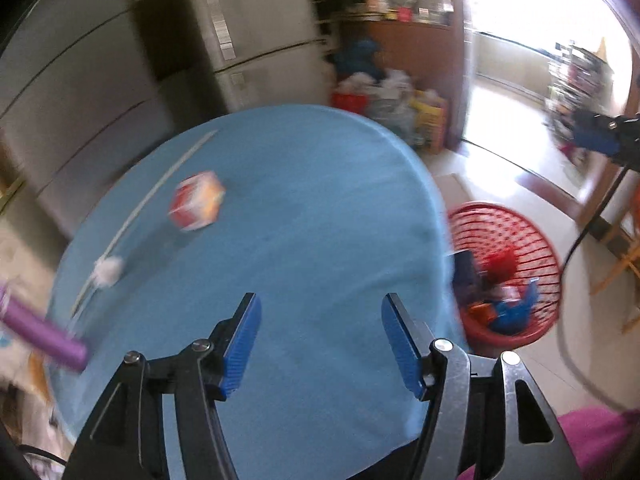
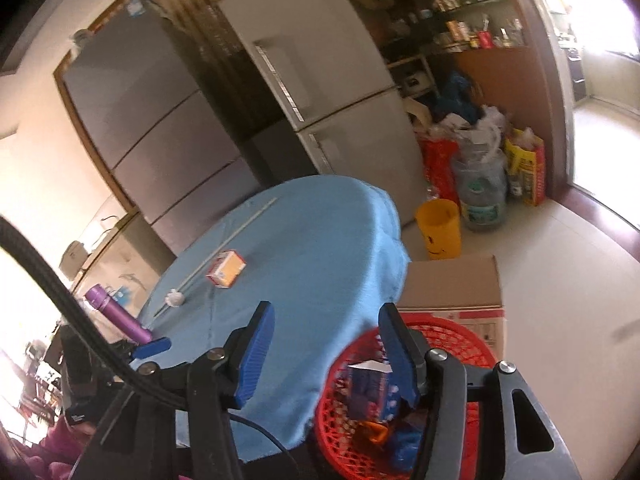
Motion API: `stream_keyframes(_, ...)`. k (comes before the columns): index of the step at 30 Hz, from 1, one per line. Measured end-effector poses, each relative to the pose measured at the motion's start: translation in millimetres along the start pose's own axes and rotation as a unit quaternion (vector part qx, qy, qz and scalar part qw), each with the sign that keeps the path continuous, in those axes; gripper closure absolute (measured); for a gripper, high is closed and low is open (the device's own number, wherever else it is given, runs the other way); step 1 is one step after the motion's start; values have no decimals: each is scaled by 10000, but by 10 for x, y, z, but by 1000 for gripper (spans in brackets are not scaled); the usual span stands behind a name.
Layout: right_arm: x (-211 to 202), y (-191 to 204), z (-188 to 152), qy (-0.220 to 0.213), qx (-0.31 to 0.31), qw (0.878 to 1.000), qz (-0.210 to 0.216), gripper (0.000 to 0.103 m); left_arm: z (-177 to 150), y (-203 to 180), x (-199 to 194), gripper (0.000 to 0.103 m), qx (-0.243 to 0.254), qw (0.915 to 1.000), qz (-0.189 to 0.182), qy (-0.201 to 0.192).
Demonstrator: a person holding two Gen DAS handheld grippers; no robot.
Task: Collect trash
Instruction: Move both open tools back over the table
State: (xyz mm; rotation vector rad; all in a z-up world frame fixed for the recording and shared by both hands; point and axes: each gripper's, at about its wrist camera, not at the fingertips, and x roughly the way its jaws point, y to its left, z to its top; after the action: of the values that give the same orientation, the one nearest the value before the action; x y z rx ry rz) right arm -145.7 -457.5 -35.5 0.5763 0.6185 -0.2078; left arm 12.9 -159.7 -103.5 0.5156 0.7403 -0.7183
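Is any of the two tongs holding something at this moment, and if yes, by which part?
Nothing is held. The left tongs and the right tongs both stand open with nothing between their pads.

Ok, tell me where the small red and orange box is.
The small box lies on the blue tablecloth, toward the table's far left in both views, beside the white stick, near the crumpled tissue.

Worktop (image 1: 312,208): the near and right parts of the blue cloth were bare, with lots of room to pass.
Small box (image 1: 196,200): stood on the far left part, in the way there.
White paper ball (image 1: 108,272): lay near the left edge, beside a thin white stick (image 1: 152,196).
Purple bottle (image 1: 48,336): stuck in at the left edge.
Red basket (image 1: 516,240): on the floor just right of the worktop, open on top, part full.
Cardboard box (image 2: 452,284): stood just behind the basket.
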Motion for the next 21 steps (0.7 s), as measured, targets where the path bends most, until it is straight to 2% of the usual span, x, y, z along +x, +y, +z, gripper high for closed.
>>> stream_keyframes(5,156,172,-14,177,14,9998,133,45,-388,529,-178,38,-450,9958,794,-53)
stream_keyframes(11,443,386,-87,547,52,9981,293,45,-637,928,-273,38,-734,9865,1455,-134)
stream_keyframes(15,695,614,-149,844,-116,9957,359,45,-725,1129,-271,37,-934,9817,1650,-161)
stream_keyframes(21,1169,998,-157,1311,-392,9893,499,45,-933,1505,-104,37,-1570,9743,1610,126)
